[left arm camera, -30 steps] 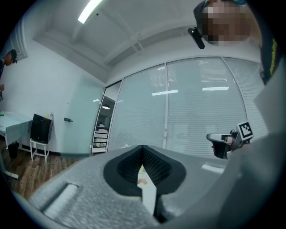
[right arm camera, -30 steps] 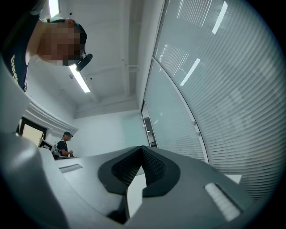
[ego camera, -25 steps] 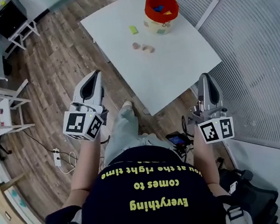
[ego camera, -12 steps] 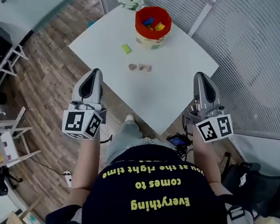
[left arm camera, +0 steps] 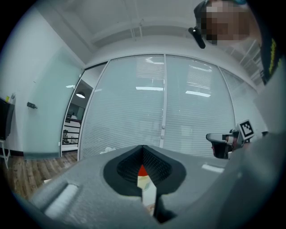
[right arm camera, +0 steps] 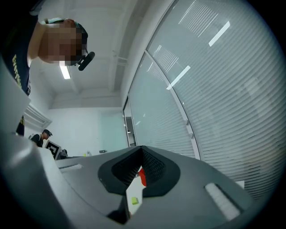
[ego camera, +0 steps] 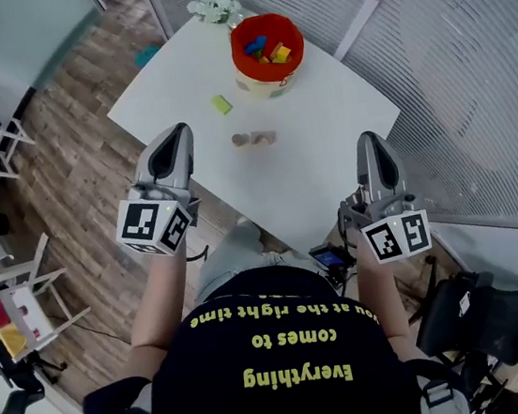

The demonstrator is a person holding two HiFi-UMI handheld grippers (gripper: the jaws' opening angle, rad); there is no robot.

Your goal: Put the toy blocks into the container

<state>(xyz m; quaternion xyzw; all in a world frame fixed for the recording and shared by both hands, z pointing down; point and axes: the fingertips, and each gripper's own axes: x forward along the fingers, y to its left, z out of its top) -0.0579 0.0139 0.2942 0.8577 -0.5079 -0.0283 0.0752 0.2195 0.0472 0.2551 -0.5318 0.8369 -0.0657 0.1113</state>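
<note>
Neither tool is at the work yet. The left gripper hangs over the wooden floor off the near-left edge of the white table, its jaws pressed together with nothing between them. The right gripper sits at the table's near-right corner, likewise closed and empty.

The red container stands at the far end of the table and already holds several coloured blocks. Three pieces remain outside it: a green block just in front of the container, towards the table's left edge, and two tan blocks lying side by side nearer the person, touching or nearly so.

The main hazard is arriving with the jaws closed — closed jaws would shove a block rather than take it. The green one sits close enough to the edge that a push could send it to the floor. The tan pair lie so tight together that a jaw going for one may knock or drag the other. At the drop, a gripper catching the container's rim could tip it or bump the flowers beside it.
</note>
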